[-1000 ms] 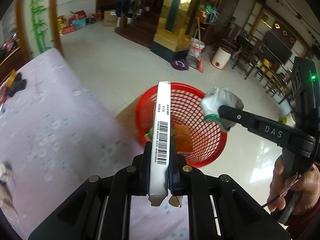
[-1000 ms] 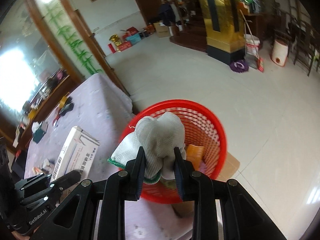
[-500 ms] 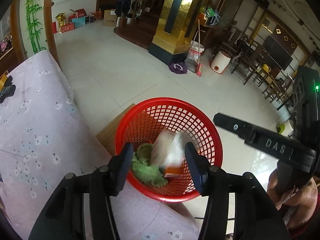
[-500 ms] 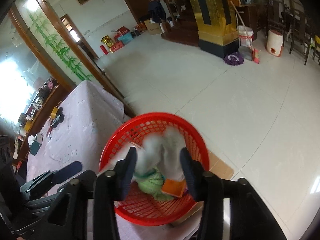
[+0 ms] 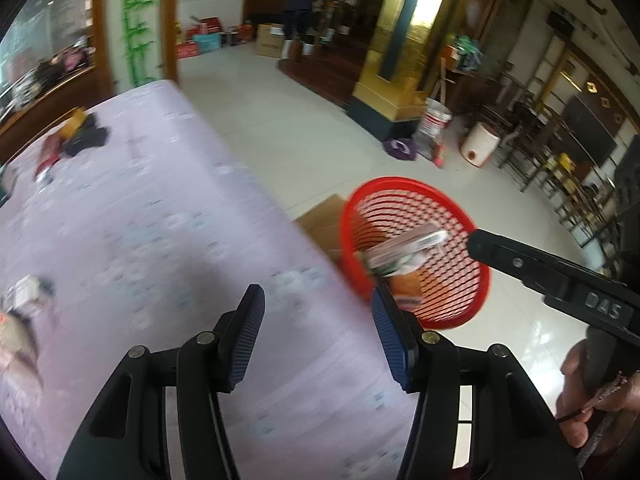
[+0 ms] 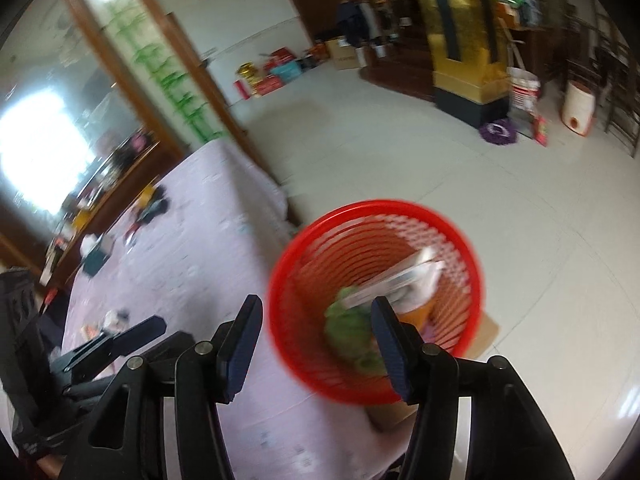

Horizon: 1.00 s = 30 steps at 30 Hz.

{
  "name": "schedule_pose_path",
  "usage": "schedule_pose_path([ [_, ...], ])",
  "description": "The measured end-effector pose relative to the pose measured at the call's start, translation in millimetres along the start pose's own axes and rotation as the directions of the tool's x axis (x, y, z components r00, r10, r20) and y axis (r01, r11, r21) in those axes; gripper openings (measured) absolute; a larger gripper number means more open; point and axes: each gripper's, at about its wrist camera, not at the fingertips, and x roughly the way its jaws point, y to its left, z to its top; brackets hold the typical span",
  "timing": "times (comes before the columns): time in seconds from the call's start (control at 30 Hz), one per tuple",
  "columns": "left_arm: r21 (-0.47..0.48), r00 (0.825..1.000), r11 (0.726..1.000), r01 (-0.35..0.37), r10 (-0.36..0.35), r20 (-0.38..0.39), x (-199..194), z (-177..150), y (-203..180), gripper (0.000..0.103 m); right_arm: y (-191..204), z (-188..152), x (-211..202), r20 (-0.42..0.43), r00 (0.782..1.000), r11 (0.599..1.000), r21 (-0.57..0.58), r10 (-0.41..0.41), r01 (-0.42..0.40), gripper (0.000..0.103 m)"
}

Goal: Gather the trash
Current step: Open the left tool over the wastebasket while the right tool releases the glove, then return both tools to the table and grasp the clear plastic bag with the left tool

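A red mesh basket [image 5: 400,182] stands just past the edge of the lilac-clothed table [image 5: 160,240]. The white barcode box [image 5: 408,242] lies slanted inside it over an orange packet [image 5: 408,284]. My left gripper [image 5: 318,308] is open over the cloth, left of the basket, with nothing between its fingers. In the right wrist view the basket [image 6: 372,205] holds the box [image 6: 392,280], a green wad [image 6: 348,320] and a white glove [image 6: 434,276]. My right gripper [image 6: 316,312] hangs at the basket's near left rim, its jaws opening and empty.
Loose items lie on the table's far end [image 5: 80,136] and at its left edge [image 5: 24,300]. A cardboard sheet [image 5: 324,220] sits under the basket. Beyond lies pale tiled floor, with a bucket [image 5: 434,120] by a gold pillar. A hand [image 5: 580,400] holds the right gripper's handle.
The left gripper let go of the white box and the right of the white glove; both now lie in the basket. Both grippers have swung left toward the table.
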Motion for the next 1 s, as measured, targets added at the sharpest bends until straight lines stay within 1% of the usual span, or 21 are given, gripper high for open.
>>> schedule_pose_path([
  [0.17,-0.072,0.998,0.996,-0.054,0.056,0.023,-27.3,-21.5,42.9,0.054,41.0,-15.2,-2.0,-0.009,0.998,0.996,-0.077,0.054,-0.055,0.061],
  [0.2,-0.088,0.997,0.994,-0.065,0.068,0.027,-33.0,-25.8,51.3,0.054,51.8,-18.3,-4.4,-0.005,0.997,0.992,-0.099,0.077,-0.077,0.061],
  [0.27,-0.12,0.995,0.989,-0.09,0.095,0.032,-43.8,-33.1,69.5,0.054,64.8,-22.9,-8.7,0.007,0.996,0.988,-0.127,0.092,-0.09,0.061],
  [0.4,-0.187,0.988,0.972,-0.139,0.148,0.035,-63.2,-53.5,106.5,0.054,94.8,-31.3,-16.6,0.012,0.986,0.969,-0.188,0.167,-0.162,0.061],
  [0.5,-0.247,0.982,0.953,-0.173,0.187,0.031,-77.3,-67.9,136.0,0.054,113.5,-38.0,-18.8,0.005,0.982,0.959,-0.217,0.187,-0.181,0.061],
  [0.57,-0.294,0.975,0.934,-0.204,0.221,0.025,-84.7,-77.9,157.1,0.054,123.9,-42.2,-19.3,-0.001,0.98,0.955,-0.228,0.197,-0.192,0.061],
  [0.63,-0.334,0.964,0.91,-0.245,0.264,0.013,-92.5,-88.9,178.5,0.054,135.7,-47.6,-20.5,-0.009,0.979,0.948,-0.248,0.203,-0.199,0.061],
  [0.73,-0.415,0.952,0.865,-0.282,0.306,-0.01,-102.7,-103.3,212.8,0.054,146.2,-54.5,-20.3,-0.022,0.977,0.942,-0.263,0.21,-0.208,0.061],
  [0.8,-0.454,0.937,0.832,-0.32,0.348,-0.024,-107.6,-110.5,233.0,0.054,153.2,-60.6,-18.8,-0.036,0.976,0.937,-0.274,0.215,-0.216,0.061],
  [0.83,-0.479,0.93,0.81,-0.338,0.366,-0.037,-109.4,-113.8,244.3,0.054,156.2,-62.5,-17.7,-0.042,0.976,0.936,-0.278,0.214,-0.218,0.061],
  [0.93,-0.556,0.924,0.754,-0.351,0.374,-0.077,-108.5,-120.3,279.7,0.054,165.1,-70.2,-14.2,-0.059,0.976,0.93,-0.294,0.211,-0.219,0.061],
  [0.97,-0.571,0.921,0.738,-0.36,0.378,-0.091,-105.8,-121.7,287.5,0.054,169.7,-73.2,-13.5,-0.065,0.976,0.928,-0.302,0.21,-0.22,0.061],
  [1.0,-0.584,0.922,0.729,-0.357,0.374,-0.098,-103.3,-122.6,295.3,0.054,171.9,-74.8,-13.4,-0.066,0.976,0.926,-0.307,0.207,-0.217,0.061],
])
